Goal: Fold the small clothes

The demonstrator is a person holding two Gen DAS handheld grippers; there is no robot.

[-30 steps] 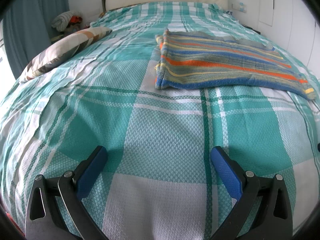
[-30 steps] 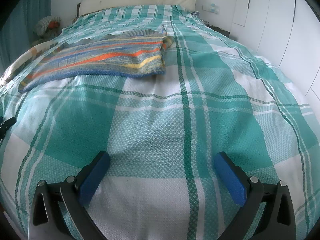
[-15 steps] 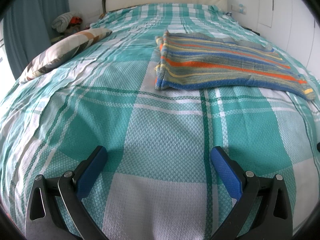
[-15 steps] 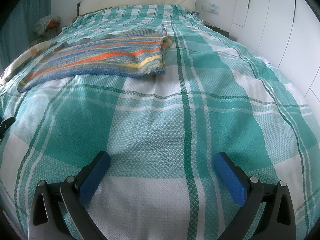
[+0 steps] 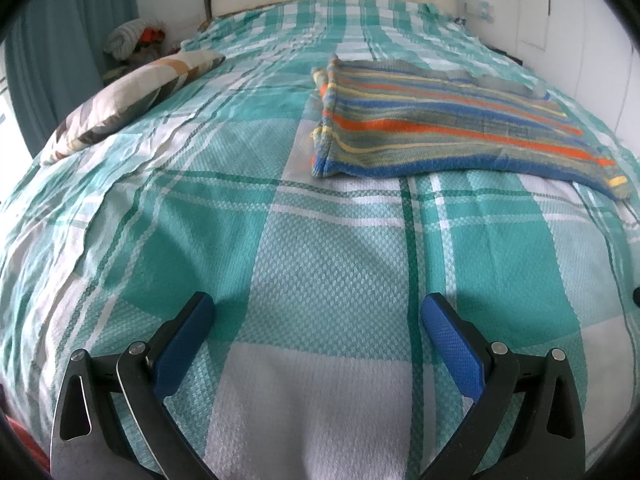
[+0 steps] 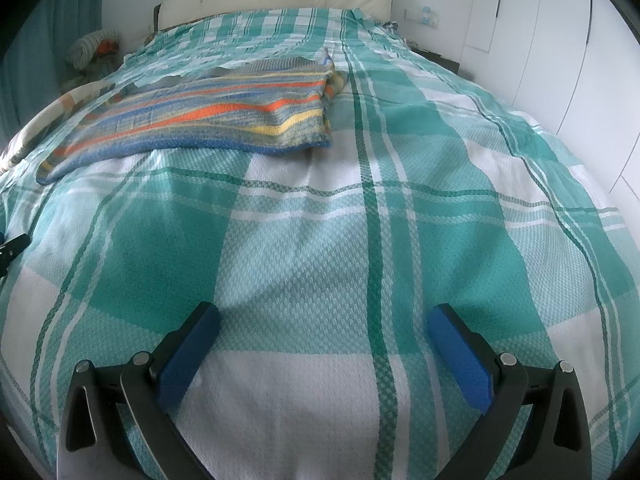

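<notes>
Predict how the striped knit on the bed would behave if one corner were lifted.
The striped knit lies flat and follows the bed, so it would probably droop. Its layered left edge suggests it may unfold when raised. The ribbed weave looks likely to grip rather than slide.

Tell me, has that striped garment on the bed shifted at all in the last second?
No. In the left wrist view the striped garment keeps its place beside the patterned pillow and along the same white band of the bedspread.

Striped knit (image 5: 452, 128) (folded) flat mid-bed, w/ edges aligned.
</notes>
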